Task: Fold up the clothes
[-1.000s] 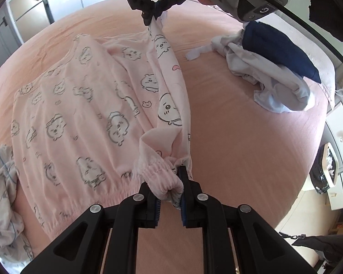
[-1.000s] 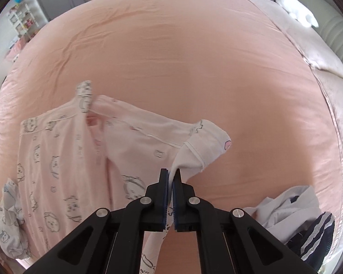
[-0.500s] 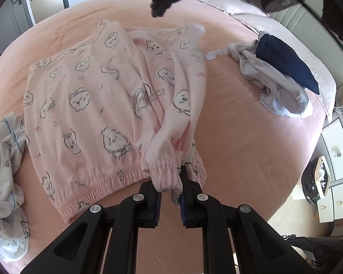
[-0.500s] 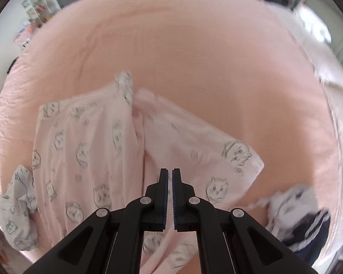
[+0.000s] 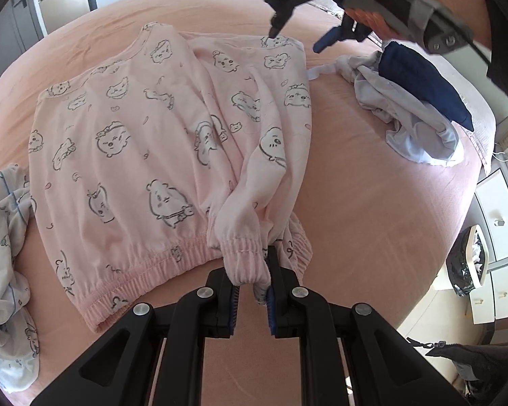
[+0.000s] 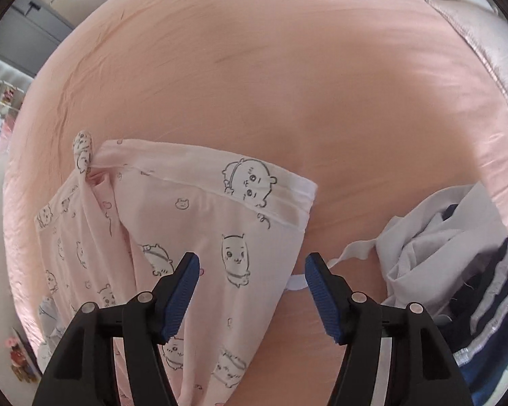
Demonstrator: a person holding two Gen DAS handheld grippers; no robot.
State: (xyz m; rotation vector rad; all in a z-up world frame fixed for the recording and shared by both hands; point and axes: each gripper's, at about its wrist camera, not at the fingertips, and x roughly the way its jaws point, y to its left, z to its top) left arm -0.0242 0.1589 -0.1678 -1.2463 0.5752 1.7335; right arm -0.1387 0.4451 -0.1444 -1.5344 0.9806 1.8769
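A pink top printed with cartoon animals lies spread on the pink bed, its right sleeve folded inward over the body. My left gripper is shut on the sleeve's elastic cuff near the hem. My right gripper hovers just above the top's shoulder, jaws opening, with nothing pressed between the blue pads. In the left wrist view the right gripper hangs over the far shoulder, held by a hand.
A heap of white and navy clothes lies to the right of the top. A pale printed garment is bunched at the bed's left edge. White drawers stand beyond the bed's right edge.
My right gripper has let go of the shoulder, which dropped flat onto the bed, and its jaws have spread apart. The left gripper keeps its grip on the cuff.
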